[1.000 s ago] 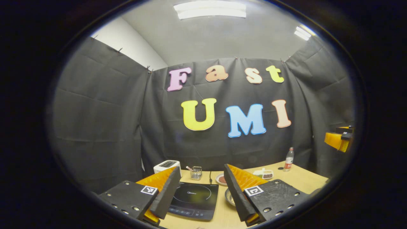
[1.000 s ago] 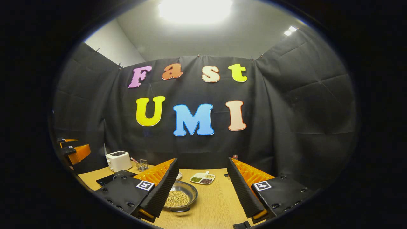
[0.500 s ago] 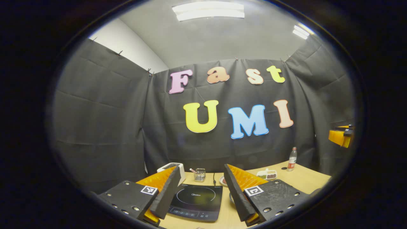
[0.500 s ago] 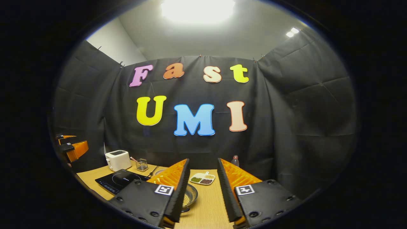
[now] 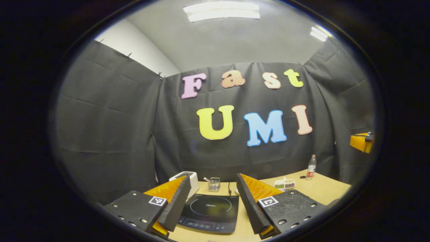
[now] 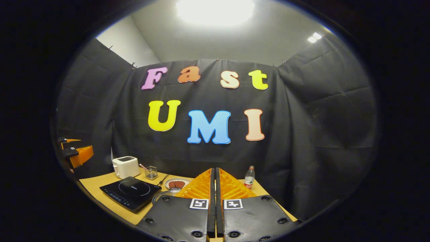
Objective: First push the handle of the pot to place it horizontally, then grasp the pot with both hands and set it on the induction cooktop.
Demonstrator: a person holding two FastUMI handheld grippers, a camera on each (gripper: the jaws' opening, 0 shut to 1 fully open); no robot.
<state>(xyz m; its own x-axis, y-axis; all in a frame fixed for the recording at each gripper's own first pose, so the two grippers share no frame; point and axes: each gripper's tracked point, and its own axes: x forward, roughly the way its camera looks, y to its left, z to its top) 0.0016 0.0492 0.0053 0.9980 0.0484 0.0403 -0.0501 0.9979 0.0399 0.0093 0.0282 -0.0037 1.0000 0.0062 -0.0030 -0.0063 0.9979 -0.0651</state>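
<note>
Since a second ago the jaws of the right gripper (image 6: pixel 215 201) have been brought from wide apart to clenched, pad against pad, with nothing between them. The jaws of the left gripper (image 5: pixel 210 205) are held released and empty above the cooktop (image 5: pixel 210 212), which has slid slightly rightward in the left gripper view.

Just beyond the right gripper's left finger, a sliver of the pot (image 6: pixel 161 195) rim is seen on the bench (image 6: pixel 100 183), beside the cooktop's right edge; its handle is hidden, so its direction cannot be told.

A push made blind with the closed tips could miss the handle or strike the rim, and the pot could be skidded into the plate (image 6: pixel 177 184) behind it. If it is tipped, whatever it may hold could be spilled; its contents cannot be seen now. A lift with uneven grips could tilt it likewise.

A brand word is printed on the cooktop glass, too small to be made out. The bottle (image 6: pixel 249 177) bears a red label, unreadable. Square black-and-white markers are fixed on each gripper.
</note>
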